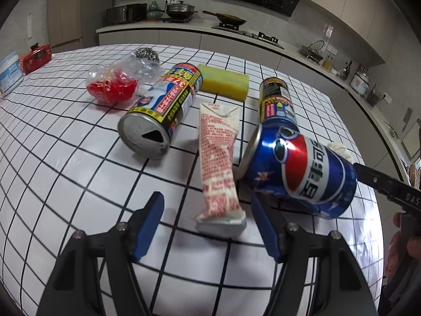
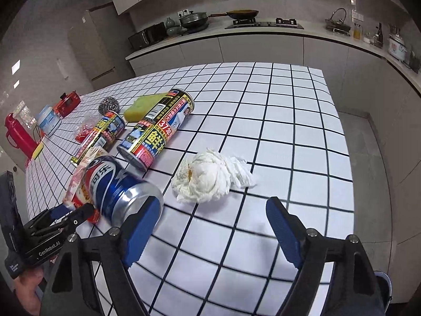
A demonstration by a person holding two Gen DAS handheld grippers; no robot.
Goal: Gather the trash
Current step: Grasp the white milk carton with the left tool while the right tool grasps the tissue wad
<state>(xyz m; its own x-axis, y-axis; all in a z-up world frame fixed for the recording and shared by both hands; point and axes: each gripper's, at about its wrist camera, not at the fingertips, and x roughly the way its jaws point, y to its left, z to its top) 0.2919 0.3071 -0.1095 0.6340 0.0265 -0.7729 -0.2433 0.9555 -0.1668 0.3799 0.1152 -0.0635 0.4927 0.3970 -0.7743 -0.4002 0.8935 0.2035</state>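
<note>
Step in hand: I judge I am lining up two pickups at once, the carton for my left tool and the tissue for my right.
Left tool (image 1: 208,223): pads apart, nothing pressed; the crushed carton's (image 1: 219,163) near end lies between them at lower centre of the left view.
Right tool (image 2: 214,233): pads apart and empty; the crumpled tissue (image 2: 210,179) lies just beyond the tips, centre of the right view.
Blue can (image 1: 300,168): on its side, touching or just beside the carton; in the right view it sits against my left pad (image 2: 142,229).
Doing it well: I should close on the carton alone without nudging the can, and move past the can to straddle the tissue.
Bench (image 2: 289,121): gridded, with more cans behind.
</note>
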